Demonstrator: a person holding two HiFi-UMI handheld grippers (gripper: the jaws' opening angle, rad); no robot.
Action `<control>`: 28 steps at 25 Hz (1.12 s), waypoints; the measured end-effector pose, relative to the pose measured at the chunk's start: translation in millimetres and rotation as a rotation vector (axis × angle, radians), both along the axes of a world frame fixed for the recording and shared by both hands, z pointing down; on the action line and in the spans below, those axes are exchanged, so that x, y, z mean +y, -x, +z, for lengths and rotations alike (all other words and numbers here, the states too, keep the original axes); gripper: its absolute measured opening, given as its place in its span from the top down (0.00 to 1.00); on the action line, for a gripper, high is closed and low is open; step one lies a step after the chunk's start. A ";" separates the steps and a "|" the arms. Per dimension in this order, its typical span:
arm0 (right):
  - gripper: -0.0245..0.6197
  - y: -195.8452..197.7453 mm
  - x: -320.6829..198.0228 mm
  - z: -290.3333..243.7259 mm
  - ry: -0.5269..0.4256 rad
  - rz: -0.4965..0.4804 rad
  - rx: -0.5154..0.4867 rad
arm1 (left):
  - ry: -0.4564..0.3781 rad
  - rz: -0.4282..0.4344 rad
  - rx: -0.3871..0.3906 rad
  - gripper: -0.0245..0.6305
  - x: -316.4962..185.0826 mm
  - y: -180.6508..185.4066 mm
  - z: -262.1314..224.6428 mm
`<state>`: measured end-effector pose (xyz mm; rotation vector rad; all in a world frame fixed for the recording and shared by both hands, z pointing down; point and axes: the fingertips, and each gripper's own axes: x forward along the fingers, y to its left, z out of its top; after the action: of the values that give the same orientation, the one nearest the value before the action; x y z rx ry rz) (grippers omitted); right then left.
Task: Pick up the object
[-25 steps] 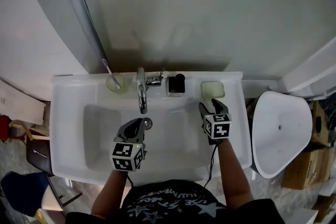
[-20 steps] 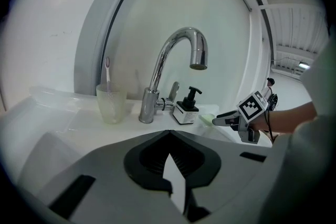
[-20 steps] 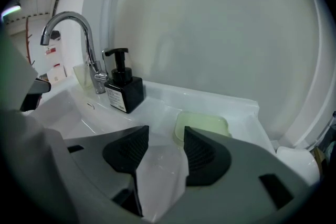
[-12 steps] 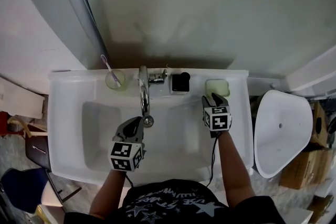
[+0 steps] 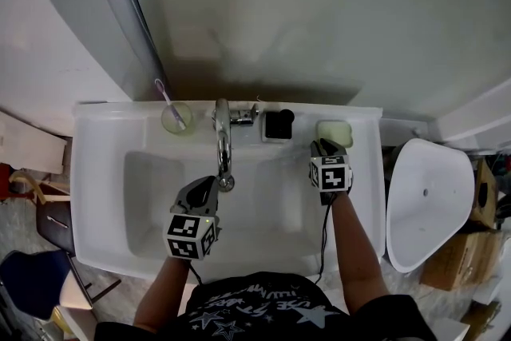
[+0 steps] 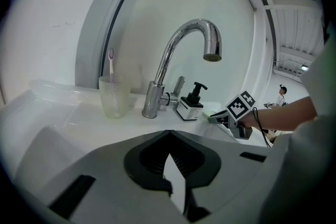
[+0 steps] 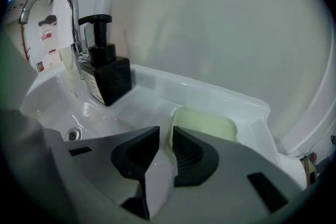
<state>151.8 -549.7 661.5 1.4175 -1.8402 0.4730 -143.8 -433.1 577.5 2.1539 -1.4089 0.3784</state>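
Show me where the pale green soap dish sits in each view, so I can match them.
Head view: soap dish right of centre.
Left gripper view: soap dish a faint green sliver, right of centre.
Right gripper view: soap dish at centre, slightly low.
Shared landmark: black pump bottle, to its left in all three.

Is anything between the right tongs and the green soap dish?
Nothing visible. The right tongs are closing with the near rim of the soap dish between them. The black pump bottle stands clear, off to the left.
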 end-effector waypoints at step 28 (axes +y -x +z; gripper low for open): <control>0.91 -0.7 29.8 -66.7 -0.116 0.003 -0.001 | -0.069 0.009 -0.002 0.94 32.1 -13.5 -37.7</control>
<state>152.5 -519.8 594.8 1.4975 -1.8930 0.3737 -130.3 -400.9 539.8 2.2155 -1.4333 0.3402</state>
